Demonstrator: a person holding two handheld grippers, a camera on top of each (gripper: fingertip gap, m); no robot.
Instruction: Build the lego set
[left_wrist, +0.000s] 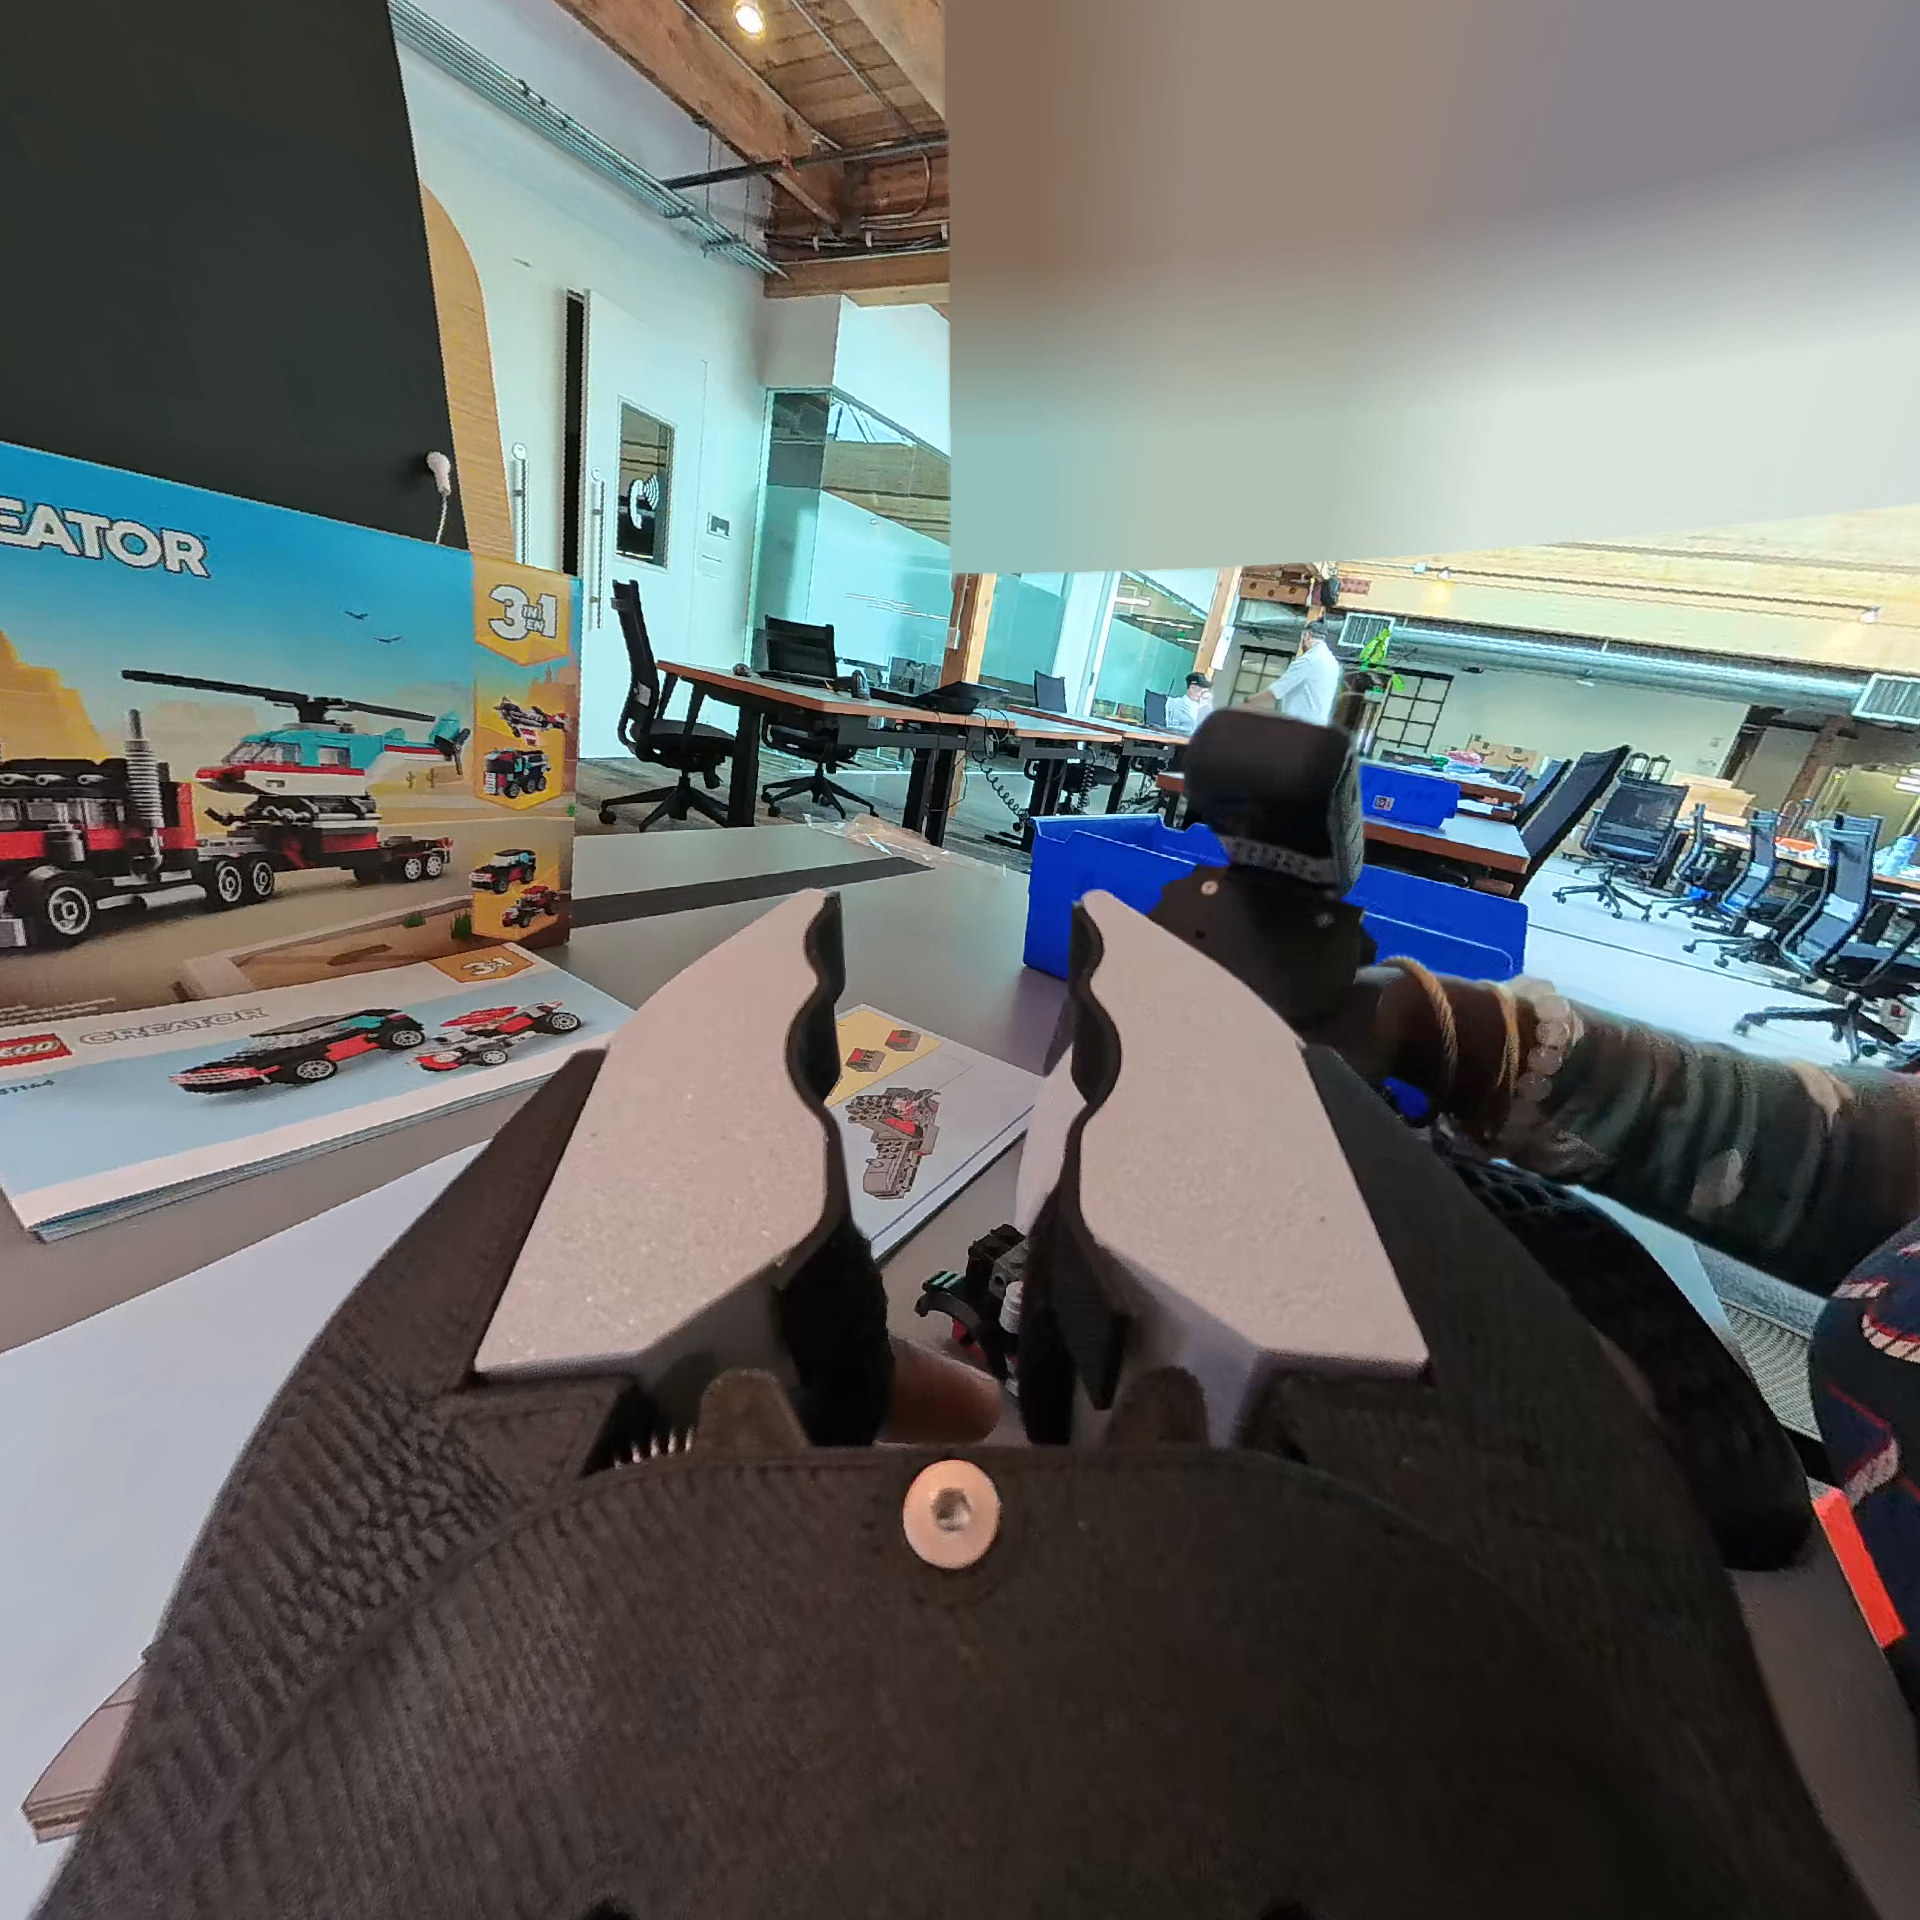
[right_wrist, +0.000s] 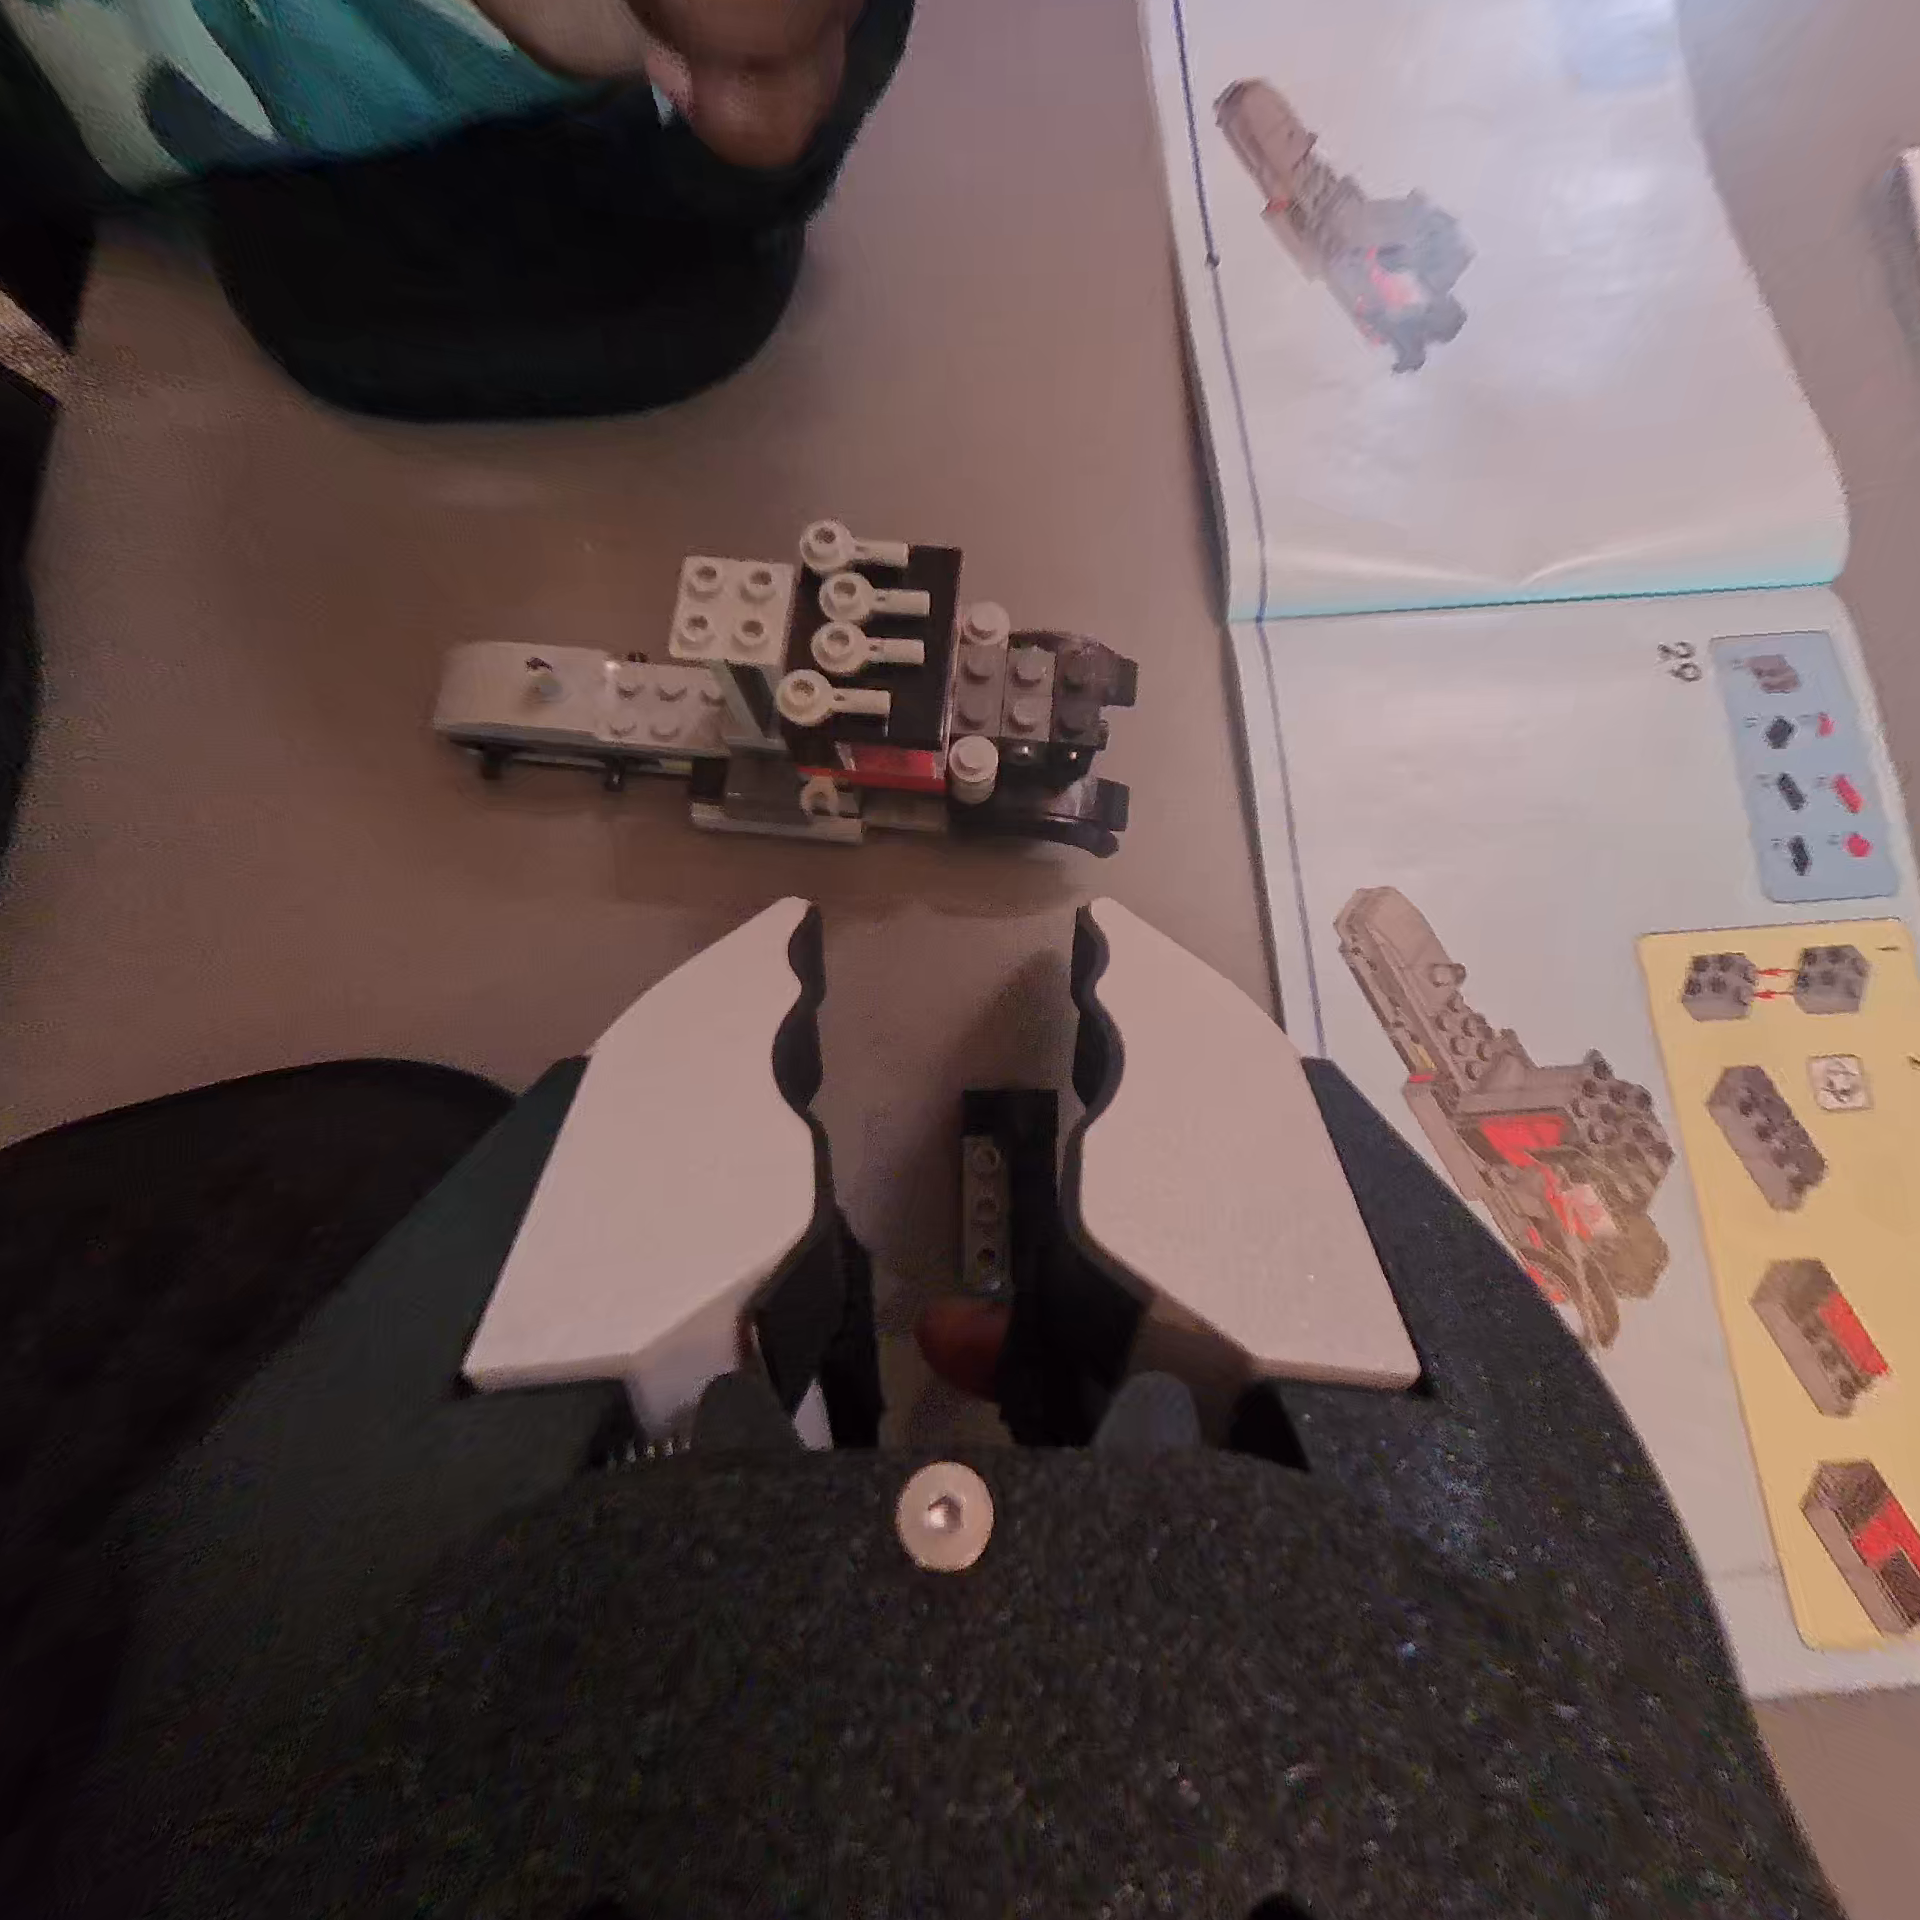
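A partly built lego model (right_wrist: 821, 707), grey and black with a red stripe and several light-grey pin pieces on top, lies on the grey table (right_wrist: 312, 831). My right gripper (right_wrist: 943, 925) is open and hovers just in front of the model, apart from it. A small black and grey piece (right_wrist: 987, 1195) shows in the gap against its right finger; I cannot tell if it rests on the table. My left gripper (left_wrist: 951, 925) is open and empty, held low over the table. A corner of the model (left_wrist: 977, 1288) shows under it. The right gripper (left_wrist: 1273, 821) shows beyond it, in a hand.
The open instruction booklet (right_wrist: 1507, 1039) lies right of the model. The lego box (left_wrist: 260, 727) stands at the left with another booklet (left_wrist: 260, 1091) in front of it. A blue bin (left_wrist: 1101, 883) sits at the table's far side. The left gripper's body (right_wrist: 499, 270) is beyond the model. Spacing between my two grippers at the tips: around 15 cm.
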